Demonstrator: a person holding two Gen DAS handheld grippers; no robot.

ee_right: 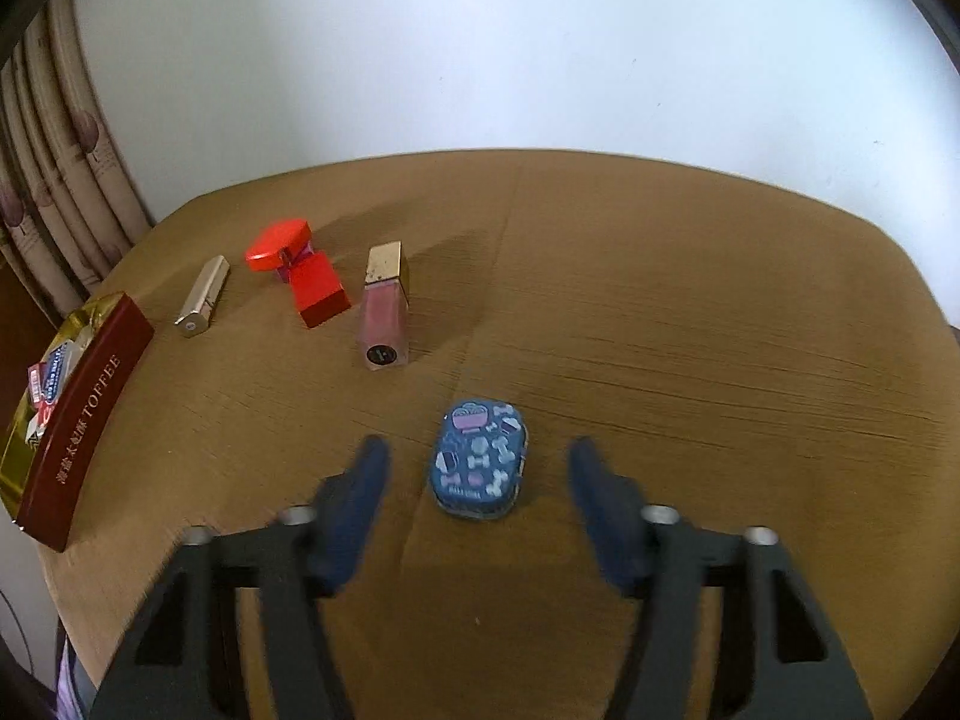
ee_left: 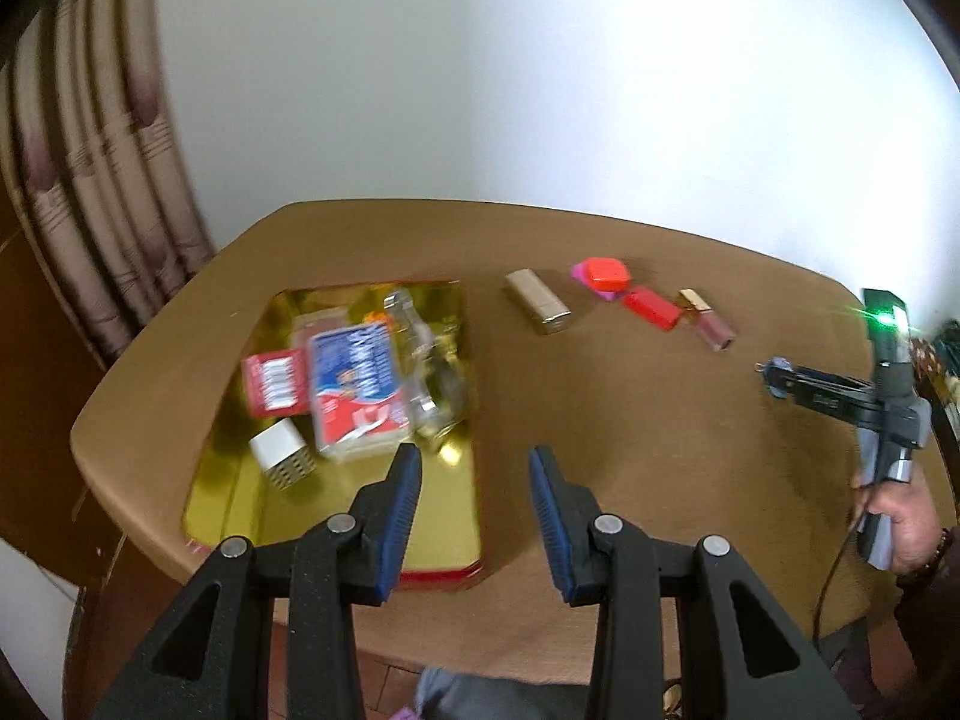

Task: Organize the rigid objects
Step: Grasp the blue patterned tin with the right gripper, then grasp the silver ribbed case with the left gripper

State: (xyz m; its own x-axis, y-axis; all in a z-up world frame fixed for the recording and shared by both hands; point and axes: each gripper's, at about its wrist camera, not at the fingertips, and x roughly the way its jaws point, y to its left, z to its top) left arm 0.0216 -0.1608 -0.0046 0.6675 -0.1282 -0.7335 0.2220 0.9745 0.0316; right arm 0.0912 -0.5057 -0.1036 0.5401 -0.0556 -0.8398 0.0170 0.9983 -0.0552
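A small blue patterned tin (ee_right: 480, 459) lies on the brown table between the fingers of my right gripper (ee_right: 477, 459). There is a gap on each side of it, so the jaws stand open around it. Farther back lie a pink lip gloss (ee_right: 384, 312), a red box (ee_right: 318, 294), a red lidded case (ee_right: 279, 243) and a gold lipstick tube (ee_right: 204, 297). My left gripper (ee_left: 474, 471) hangs open and empty over the right edge of the gold toffee tin (ee_left: 336, 540). The tin holds card boxes (ee_left: 354, 396), a white cube (ee_left: 279, 453) and a glass bottle (ee_left: 420, 354).
The toffee tin (ee_right: 84, 420) sits at the table's left edge, beside a striped curtain (ee_left: 90, 180). A white wall stands behind the table. In the left wrist view a hand (ee_left: 906, 522) holds the right gripper (ee_left: 774, 373) at the far right.
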